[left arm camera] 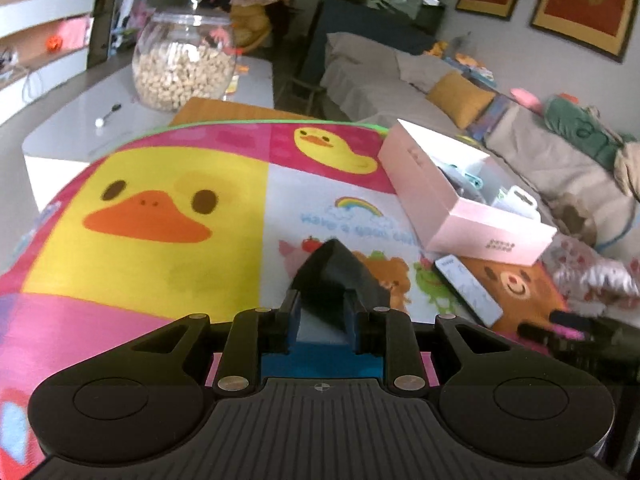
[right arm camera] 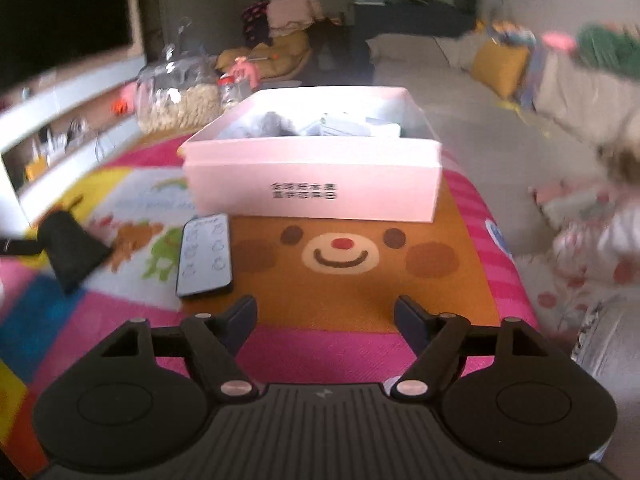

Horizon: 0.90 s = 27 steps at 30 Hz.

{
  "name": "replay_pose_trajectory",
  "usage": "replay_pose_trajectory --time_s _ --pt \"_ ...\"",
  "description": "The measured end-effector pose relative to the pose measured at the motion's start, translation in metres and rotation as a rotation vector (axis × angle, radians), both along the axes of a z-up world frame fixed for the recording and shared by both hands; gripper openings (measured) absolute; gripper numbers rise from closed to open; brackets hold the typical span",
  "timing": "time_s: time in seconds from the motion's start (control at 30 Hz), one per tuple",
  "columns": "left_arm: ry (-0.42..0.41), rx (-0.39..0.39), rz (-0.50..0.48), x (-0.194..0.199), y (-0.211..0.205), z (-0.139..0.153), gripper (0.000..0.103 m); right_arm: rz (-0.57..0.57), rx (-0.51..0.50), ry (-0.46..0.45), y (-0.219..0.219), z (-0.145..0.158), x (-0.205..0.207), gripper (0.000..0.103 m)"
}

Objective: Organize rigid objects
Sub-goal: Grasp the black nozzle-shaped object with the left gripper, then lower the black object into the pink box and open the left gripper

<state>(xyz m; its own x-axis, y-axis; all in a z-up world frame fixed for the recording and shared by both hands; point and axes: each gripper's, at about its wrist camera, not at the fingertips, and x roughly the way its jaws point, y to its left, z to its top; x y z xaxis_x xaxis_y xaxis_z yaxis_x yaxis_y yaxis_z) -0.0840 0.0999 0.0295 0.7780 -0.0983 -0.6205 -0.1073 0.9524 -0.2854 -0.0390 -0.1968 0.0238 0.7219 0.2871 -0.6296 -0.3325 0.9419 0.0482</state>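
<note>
The left gripper (left arm camera: 320,312) is clamping a black wedge-shaped object (left arm camera: 336,276) between its narrow jaws and holding it over the cartoon-printed mat (left arm camera: 160,168) that covers the table, while the right gripper (right arm camera: 325,316) is hanging with its jaws spread wide and nothing between them, pointing down at the bear face on the mat. The pink box (right arm camera: 316,184), already holding a few things I can't quite make out through the blur, is sitting open at the far side of the mat, and the white remote (right arm camera: 205,256) is lying flat just in front of its near left corner, apart from the box wall as far as I can tell. To me the sensible job for the free gripper is that remote: it is lying thin and flat, so the jaws are needing to come in across its narrow width, swinging left from where they are pointing now, with the tips going low enough to catch the edges without skating over the top. The left one is wanting to carry its wedge over the box rim before letting go, keeping clear of the other gripper's path
</note>
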Motion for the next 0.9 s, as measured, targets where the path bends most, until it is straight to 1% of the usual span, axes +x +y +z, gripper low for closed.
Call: replay_pose_trajectory --time_s 0.1,0.23,0.33,0.43,0.57,0.67,0.7,0.73,0.77,0.83,0.9 --pt "-0.005 0.016 -0.004 0.019 -0.011 -0.002 0.026 0.036 -0.036 -0.002 0.006 -0.001 -0.002 0.083" --pt "0.023 0.067 -0.029 0.048 -0.035 -0.008 0.027 0.045 -0.012 0.02 0.002 -0.001 0.002 0.087" --pt "0.037 0.08 -0.051 0.064 -0.051 -0.012 0.027 0.049 -0.019 0.018 0.004 -0.001 0.001 0.087" --pt "0.033 0.086 -0.046 0.074 -0.06 -0.011 0.027 0.049 -0.018 0.018 0.004 -0.002 0.0 0.087" --pt "0.039 0.092 -0.054 0.08 -0.066 -0.011 0.027 0.05 -0.016 0.019 0.004 -0.002 0.0 0.088" --pt "0.039 0.092 -0.062 0.082 -0.065 -0.012 0.027 0.063 -0.014 0.029 0.004 -0.002 0.001 0.092" --pt "0.041 0.089 -0.07 0.081 -0.064 -0.012 0.028 0.07 -0.011 0.036 0.005 -0.002 0.002 0.096" --pt "0.042 0.089 -0.078 0.081 -0.063 -0.012 0.029 0.079 -0.006 0.047 0.005 -0.002 0.003 0.103" --pt "0.042 0.094 -0.085 0.08 -0.062 -0.012 0.03 0.099 0.001 0.064 0.006 -0.002 0.005 0.103" --pt "0.04 0.097 -0.097 0.075 -0.058 -0.012 0.031 0.113 -0.016 0.074 0.007 -0.003 0.006 0.103" --pt "0.042 0.086 -0.089 0.071 -0.053 -0.013 0.03 0.112 -0.019 0.076 0.008 -0.003 0.006 0.103"
